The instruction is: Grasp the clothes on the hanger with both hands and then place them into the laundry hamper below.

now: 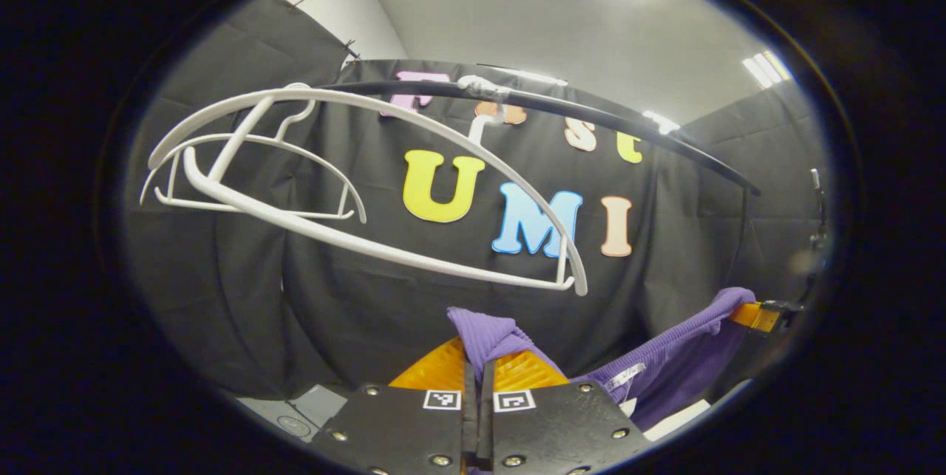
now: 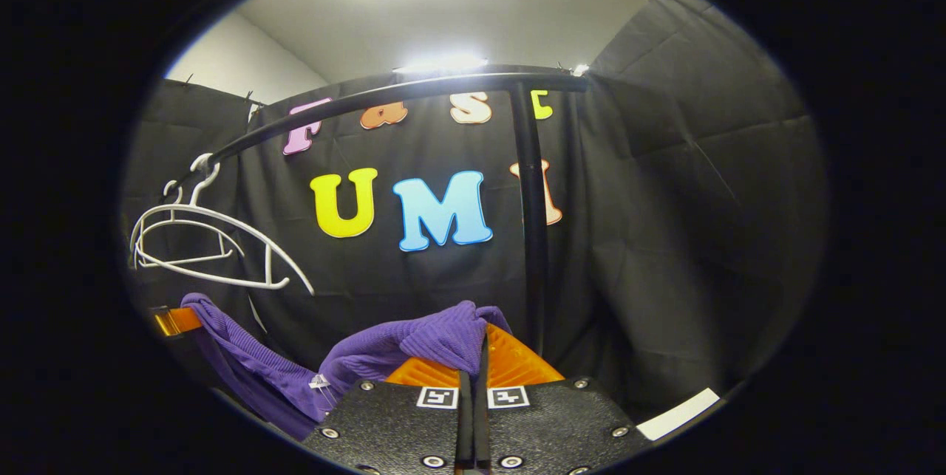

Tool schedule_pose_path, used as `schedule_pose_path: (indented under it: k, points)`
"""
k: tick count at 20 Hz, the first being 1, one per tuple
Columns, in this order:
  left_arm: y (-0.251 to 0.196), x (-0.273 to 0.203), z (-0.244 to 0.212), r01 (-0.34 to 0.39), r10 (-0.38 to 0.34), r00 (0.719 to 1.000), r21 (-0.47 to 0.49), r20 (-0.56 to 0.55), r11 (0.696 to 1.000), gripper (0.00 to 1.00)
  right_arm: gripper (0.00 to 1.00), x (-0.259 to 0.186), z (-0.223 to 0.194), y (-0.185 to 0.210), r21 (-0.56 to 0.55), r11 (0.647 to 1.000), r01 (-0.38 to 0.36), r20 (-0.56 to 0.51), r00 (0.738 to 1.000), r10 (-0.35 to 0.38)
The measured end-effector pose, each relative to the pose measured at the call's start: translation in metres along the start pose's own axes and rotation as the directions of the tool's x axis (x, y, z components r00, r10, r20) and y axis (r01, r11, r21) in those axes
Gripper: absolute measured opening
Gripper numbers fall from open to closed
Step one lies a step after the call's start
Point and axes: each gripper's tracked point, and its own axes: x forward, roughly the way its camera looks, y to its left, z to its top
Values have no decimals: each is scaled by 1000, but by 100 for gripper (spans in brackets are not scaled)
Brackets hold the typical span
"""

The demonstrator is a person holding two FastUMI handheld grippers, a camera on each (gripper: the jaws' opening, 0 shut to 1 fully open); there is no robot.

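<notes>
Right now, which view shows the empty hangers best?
Left gripper view: the two white hangers hang bare on the rail, large and near, off the purple garment. Right gripper view shows the hangers small, at its left edge.

The left gripper (image 1: 479,375) is pointing level toward the booth wall, its two fingers pressing together on a fold of the purple garment (image 1: 484,338); the right gripper (image 2: 477,368) is facing the same way, its fingers likewise clamping purple cloth; in the left gripper view the right gripper is showing at the far right, and the garment is spanning between the two.
</notes>
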Motion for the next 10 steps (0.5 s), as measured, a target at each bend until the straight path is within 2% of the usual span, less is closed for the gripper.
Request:
schedule_pose_path:
  k: [3,4,7,10]
  points:
    - [-3,-22,7,-26,26,999,6,38,1000,5,0,-12,-3,-3,27,999,-38,-14,999,38]
    - [-5,-33,9,-38,37,998,18,46,999,1,0,-15,-4,-2,40,998,-51,-22,998,52]
    - [3,-63,17,-91,87,994,63,69,994,1,0,-25,-12,4,79,993,-84,-43,995,88]
    - [18,-101,20,-105,99,993,89,71,991,1,0,-36,-24,14,101,990,-98,-73,992,106]
